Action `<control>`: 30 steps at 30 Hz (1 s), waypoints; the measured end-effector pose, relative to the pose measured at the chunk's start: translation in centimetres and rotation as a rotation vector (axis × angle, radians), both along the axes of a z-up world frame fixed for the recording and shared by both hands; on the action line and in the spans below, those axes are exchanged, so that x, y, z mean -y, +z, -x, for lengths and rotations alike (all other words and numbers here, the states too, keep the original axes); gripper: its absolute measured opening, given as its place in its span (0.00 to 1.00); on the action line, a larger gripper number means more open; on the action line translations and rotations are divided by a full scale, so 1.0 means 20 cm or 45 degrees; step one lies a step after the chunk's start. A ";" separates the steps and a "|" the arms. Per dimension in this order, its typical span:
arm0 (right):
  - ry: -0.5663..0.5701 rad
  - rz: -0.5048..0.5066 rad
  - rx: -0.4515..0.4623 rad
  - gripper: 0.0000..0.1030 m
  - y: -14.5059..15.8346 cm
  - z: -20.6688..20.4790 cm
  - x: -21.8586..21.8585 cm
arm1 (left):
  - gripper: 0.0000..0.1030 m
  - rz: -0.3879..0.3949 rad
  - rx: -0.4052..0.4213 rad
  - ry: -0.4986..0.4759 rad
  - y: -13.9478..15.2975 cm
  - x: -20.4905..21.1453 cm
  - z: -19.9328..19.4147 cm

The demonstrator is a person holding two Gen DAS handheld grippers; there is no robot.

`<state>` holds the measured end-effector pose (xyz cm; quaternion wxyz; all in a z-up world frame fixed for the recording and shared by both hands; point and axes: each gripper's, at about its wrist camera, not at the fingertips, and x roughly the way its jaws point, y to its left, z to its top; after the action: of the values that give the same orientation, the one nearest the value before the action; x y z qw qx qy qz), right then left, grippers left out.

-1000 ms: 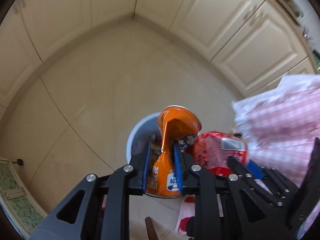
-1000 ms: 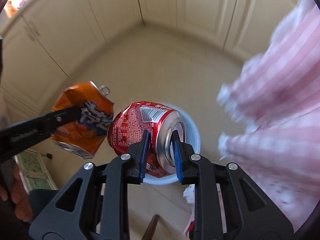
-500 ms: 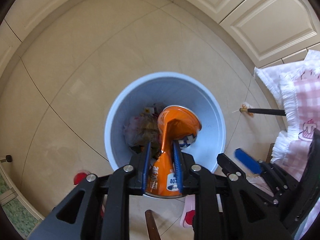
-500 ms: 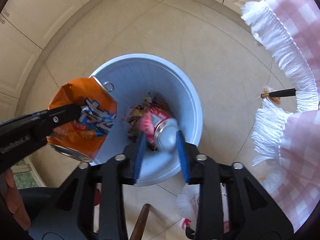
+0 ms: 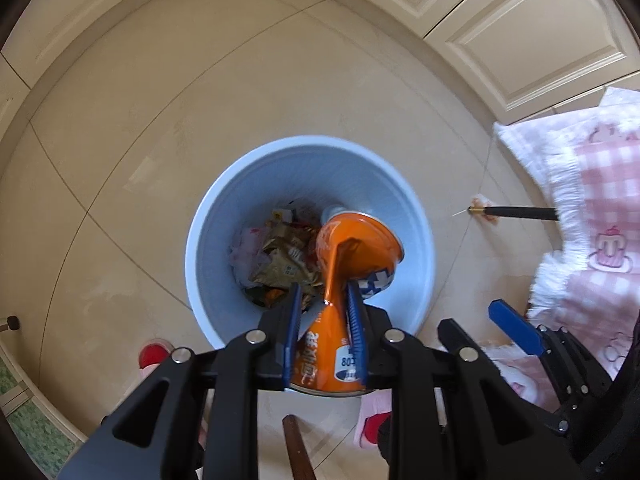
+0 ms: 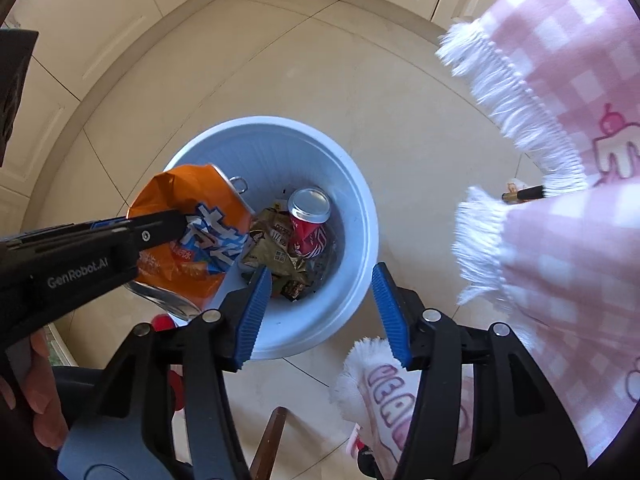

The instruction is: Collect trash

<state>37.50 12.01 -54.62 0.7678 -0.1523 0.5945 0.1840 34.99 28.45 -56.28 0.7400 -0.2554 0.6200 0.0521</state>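
Observation:
A pale blue bin stands on the tiled floor right below both grippers. My left gripper grips a crushed orange can by its dented middle, above the bin's near side. Its jaws are starting to open, but the pads still touch the can. The right wrist view shows the orange can over the left rim of the bin. My right gripper is opening, with nothing between its fingers. A red can lies inside the bin on crumpled wrappers.
A pink checked tablecloth with white fringe hangs close on the right. A black stick with a gold tip lies on the floor beside it. Cream cabinet doors line the far side. A brown wooden stick shows at the bottom edge.
Both grippers have come down over the bin. The right gripper has opened and the red can has dropped from it into the bin. The left still holds the orange can.

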 end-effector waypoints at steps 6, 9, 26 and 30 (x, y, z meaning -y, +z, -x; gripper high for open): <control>0.013 -0.027 0.063 0.54 0.18 0.05 0.05 | 0.47 -0.047 0.077 -0.014 0.19 0.03 0.02; 0.023 -0.044 0.089 0.54 0.27 0.09 0.08 | 0.53 -0.078 0.120 -0.013 0.34 0.04 0.07; 0.110 -0.287 0.524 0.67 1.40 0.75 0.33 | 0.73 -0.532 0.654 0.040 1.62 0.23 0.92; 0.081 -0.347 0.694 0.71 1.71 0.92 0.47 | 0.77 -0.575 0.795 0.020 1.91 0.36 1.09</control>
<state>19.01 2.62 -20.35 0.9062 -0.1101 0.3314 0.2385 13.28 21.23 -18.16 0.9304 -0.0943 0.3358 0.1127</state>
